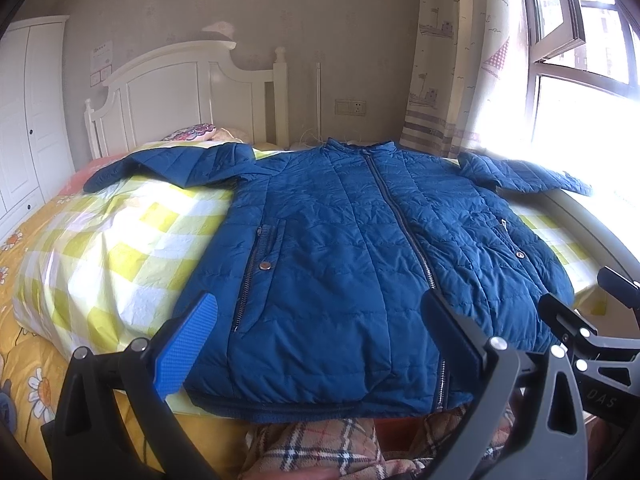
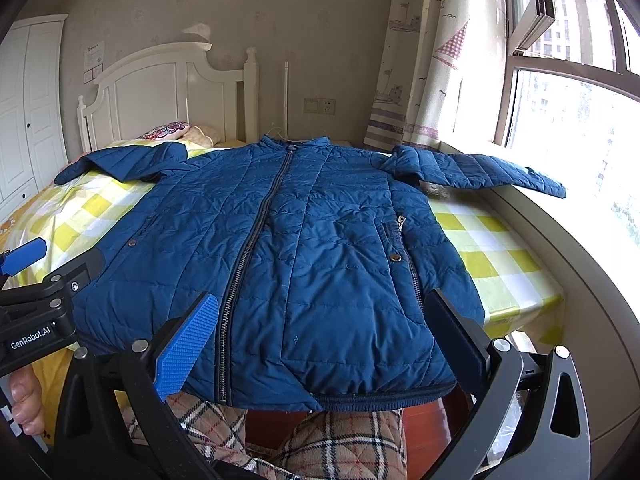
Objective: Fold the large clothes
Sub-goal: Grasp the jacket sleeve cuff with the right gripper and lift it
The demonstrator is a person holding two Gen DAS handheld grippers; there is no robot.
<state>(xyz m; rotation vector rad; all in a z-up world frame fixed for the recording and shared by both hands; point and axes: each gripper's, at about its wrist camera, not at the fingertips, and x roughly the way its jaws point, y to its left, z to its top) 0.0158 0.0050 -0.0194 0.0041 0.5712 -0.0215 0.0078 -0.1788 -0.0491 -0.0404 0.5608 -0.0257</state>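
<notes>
Jaws on both my left gripper and right gripper gape wide, holding nothing, above the hem of a blue quilted zip-up jacket spread flat on the yellow-checked bed beside a bright window.

White headboard, wardrobe, curtain; bright, perhaps sunlit window

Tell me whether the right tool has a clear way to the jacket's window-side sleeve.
Probably yes: the right tool is open and empty, and the sleeve lies uncovered across the jacket, though it is far off.
</notes>
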